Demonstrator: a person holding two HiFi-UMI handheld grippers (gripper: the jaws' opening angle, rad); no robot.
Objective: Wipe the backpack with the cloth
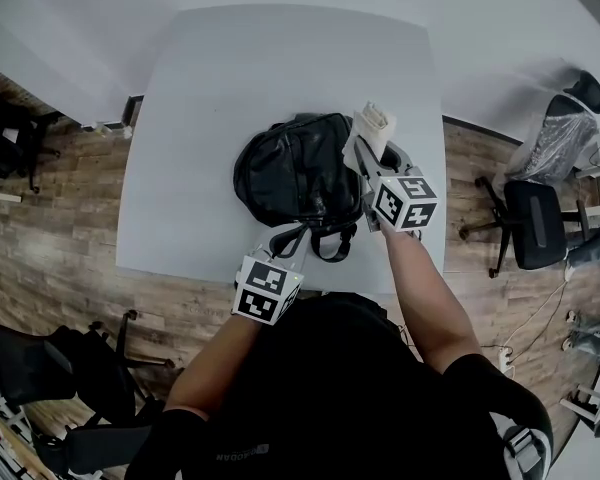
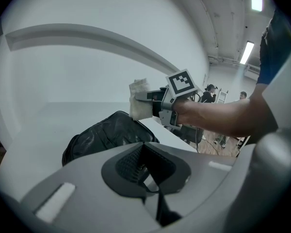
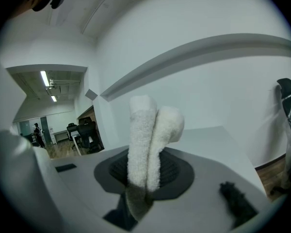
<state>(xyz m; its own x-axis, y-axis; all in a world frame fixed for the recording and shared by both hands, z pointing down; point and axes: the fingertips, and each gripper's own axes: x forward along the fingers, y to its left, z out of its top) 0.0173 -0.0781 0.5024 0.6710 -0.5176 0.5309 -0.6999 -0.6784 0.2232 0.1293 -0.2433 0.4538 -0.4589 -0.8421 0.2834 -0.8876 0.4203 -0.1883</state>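
Note:
A black backpack [image 1: 298, 173] [image 2: 109, 135] lies on the white table [image 1: 230, 68], near its front edge. A thin black strap [image 2: 159, 205] of the backpack runs between the jaws of my left gripper [image 1: 278, 243] [image 2: 144, 171], which is shut on it at the bag's near side. Above the bag's right edge, my right gripper [image 1: 366, 151] [image 3: 144, 178] is shut on a folded white cloth [image 1: 373, 121] [image 3: 148, 140] [image 2: 139, 101]. The cloth stands upright from the jaws, and no contact with the bag shows.
A black office chair [image 1: 530, 218] stands on the wooden floor to the right of the table, beside a chair covered in plastic [image 1: 560, 143]. More dark chairs [image 1: 40, 363] are at the lower left. People [image 2: 211, 93] stand far off in the room.

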